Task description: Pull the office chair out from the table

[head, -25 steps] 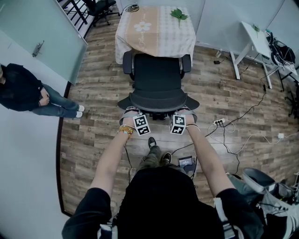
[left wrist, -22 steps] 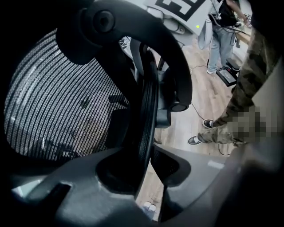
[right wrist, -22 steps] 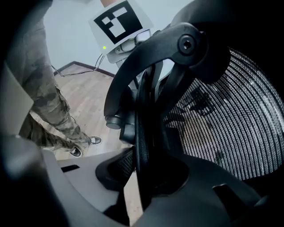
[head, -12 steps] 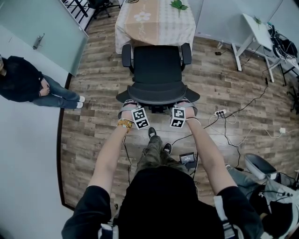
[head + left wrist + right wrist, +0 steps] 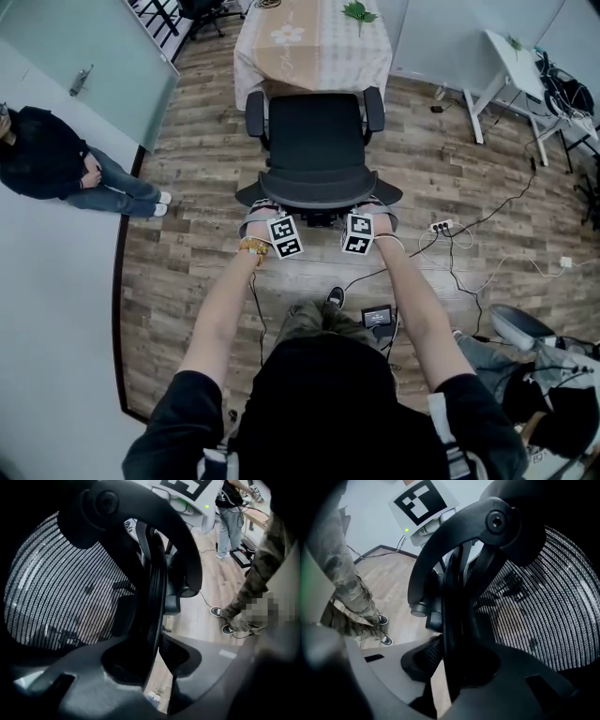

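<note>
At far left, a person [image 5: 42,161] in dark top and jeans, hands clasped, beside a frosted glass door [image 5: 89,47]. Off right, a white desk [image 5: 508,75] — nearer, a white power strip [image 5: 440,226] on plank floor [image 5: 187,267].

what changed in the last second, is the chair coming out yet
The office chair has rolled a little out from the table, toward the person, who has stepped back: only one shoe now shows. Nothing was let go: the left gripper and right gripper stay clamped on the backrest rim. Table and bystander are where they were.
</note>
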Action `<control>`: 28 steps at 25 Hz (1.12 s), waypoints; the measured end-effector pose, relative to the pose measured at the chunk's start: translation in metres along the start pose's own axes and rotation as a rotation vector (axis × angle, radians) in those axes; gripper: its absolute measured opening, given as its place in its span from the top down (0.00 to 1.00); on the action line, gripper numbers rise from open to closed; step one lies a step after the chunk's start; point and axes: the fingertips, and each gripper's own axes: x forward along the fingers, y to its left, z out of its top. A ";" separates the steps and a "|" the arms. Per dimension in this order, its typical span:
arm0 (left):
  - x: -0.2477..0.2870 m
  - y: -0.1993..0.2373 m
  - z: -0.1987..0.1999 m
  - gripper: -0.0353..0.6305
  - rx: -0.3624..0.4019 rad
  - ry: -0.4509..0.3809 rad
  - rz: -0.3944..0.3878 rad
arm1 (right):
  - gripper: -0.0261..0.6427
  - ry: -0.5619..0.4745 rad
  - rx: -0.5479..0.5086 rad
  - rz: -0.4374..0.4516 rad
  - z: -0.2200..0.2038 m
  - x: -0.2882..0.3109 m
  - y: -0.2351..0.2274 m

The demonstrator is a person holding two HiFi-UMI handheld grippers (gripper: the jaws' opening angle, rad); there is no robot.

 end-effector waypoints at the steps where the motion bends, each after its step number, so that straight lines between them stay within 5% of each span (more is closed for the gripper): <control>1: -0.001 -0.001 0.001 0.76 0.001 -0.002 0.001 | 0.83 -0.001 0.001 0.002 0.000 -0.001 0.002; 28: -0.030 -0.038 -0.020 0.77 0.052 -0.037 0.009 | 0.83 0.031 0.033 -0.010 0.028 -0.017 0.048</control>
